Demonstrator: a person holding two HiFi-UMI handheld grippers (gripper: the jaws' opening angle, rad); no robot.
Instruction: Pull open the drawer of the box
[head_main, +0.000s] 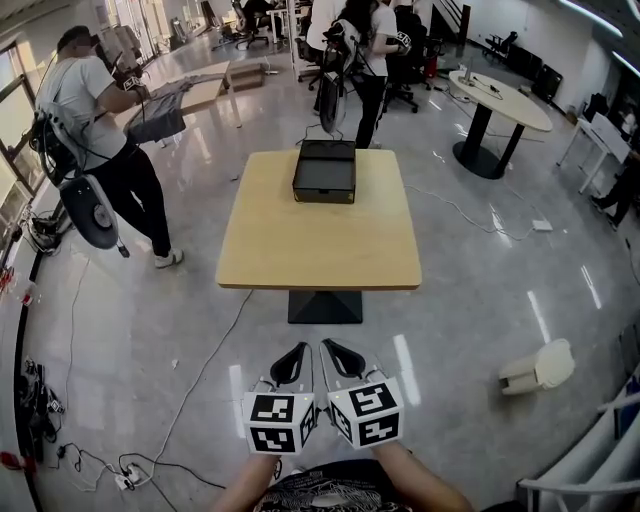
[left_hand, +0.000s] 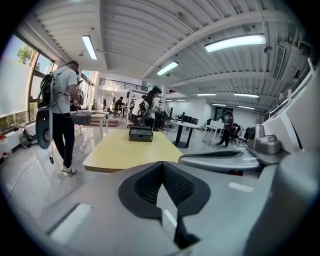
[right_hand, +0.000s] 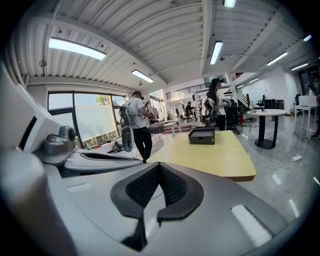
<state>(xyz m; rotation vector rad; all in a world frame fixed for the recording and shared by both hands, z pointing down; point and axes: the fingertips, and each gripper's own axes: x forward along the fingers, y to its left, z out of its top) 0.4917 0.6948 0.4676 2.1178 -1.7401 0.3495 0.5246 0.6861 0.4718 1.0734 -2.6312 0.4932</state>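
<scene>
- The task looks unstarted: nothing touches the box, and no drawer can be seen pulled out of it.
- Nearest, close to the person's body, the left gripper (head_main: 293, 362) and right gripper (head_main: 343, 358) sit side by side over the bare floor. Each has its jaws pressed together at the tips, clenched on nothing.
- Ahead, well apart from both grippers, stands a square wooden table (head_main: 320, 255).
- At the table's far edge rests the black box (head_main: 324, 170); reaching it and gripping the drawer front remains.
- Beyond, a person with a backpack (head_main: 100, 130) stands to the left.
</scene>
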